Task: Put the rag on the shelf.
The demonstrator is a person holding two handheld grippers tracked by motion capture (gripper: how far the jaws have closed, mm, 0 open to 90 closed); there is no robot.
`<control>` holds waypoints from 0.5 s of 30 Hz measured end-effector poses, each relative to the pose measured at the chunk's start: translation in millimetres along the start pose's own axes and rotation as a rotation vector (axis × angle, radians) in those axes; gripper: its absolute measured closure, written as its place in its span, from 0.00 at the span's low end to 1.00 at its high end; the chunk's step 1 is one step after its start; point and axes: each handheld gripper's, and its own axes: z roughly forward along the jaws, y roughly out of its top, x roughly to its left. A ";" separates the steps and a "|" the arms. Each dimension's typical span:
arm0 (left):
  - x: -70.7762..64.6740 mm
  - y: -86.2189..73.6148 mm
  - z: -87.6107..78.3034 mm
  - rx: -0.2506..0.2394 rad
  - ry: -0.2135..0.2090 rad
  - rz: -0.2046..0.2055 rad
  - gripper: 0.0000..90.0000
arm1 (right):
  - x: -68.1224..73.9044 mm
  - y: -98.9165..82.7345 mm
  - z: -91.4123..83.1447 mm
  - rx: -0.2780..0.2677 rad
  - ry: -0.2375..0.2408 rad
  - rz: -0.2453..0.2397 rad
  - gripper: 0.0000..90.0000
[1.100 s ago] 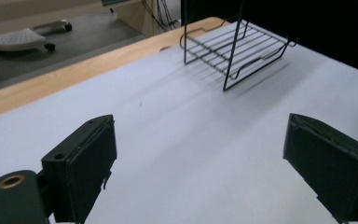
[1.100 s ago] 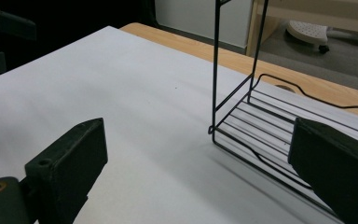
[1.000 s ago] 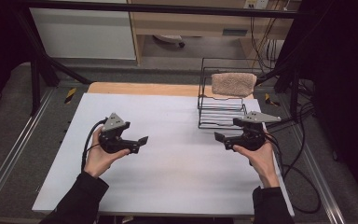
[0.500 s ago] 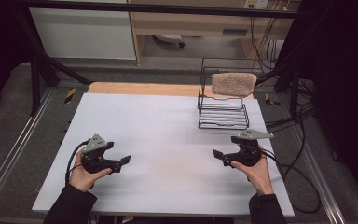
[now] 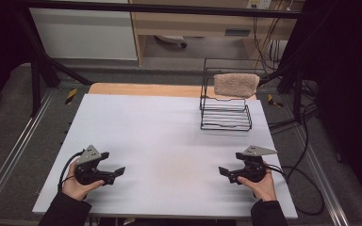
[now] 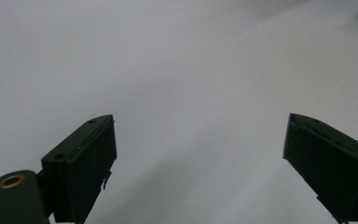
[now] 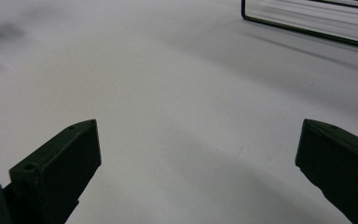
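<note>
My white table (image 5: 169,136) with a bare wood strip along its far edge, grey carpeted floor (image 5: 9,132) around it, metal rails (image 5: 14,160) either side, black frame bars (image 5: 42,61) overhead, a white cabinet (image 5: 85,33) and wooden shelving (image 5: 193,23) beyond, cables (image 5: 306,179) trailing at my right.

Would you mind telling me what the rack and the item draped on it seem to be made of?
Rack: thin black wire, probably coated metal, judging by its slim, rigid bars. Towel: beige terry-like cloth, nubby and matte, sagging softly over the top rail.
</note>
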 end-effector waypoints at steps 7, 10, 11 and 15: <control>1.6 -7.2 0.3 0.014 0.006 -0.003 0.11 | -3.0 -13.8 -9.0 -0.005 -0.002 0.020 0.01; 2.2 -8.7 0.1 0.019 0.007 -0.002 0.11 | -4.9 -15.3 -9.7 -0.007 -0.007 0.025 0.01; 2.2 -9.3 0.1 0.017 0.007 -0.003 0.11 | -5.0 -15.4 -9.5 -0.003 -0.007 0.024 0.01; 1.5 -11.5 0.8 0.026 0.004 -0.001 0.11 | -3.7 -16.6 -6.4 0.012 -0.008 0.017 0.01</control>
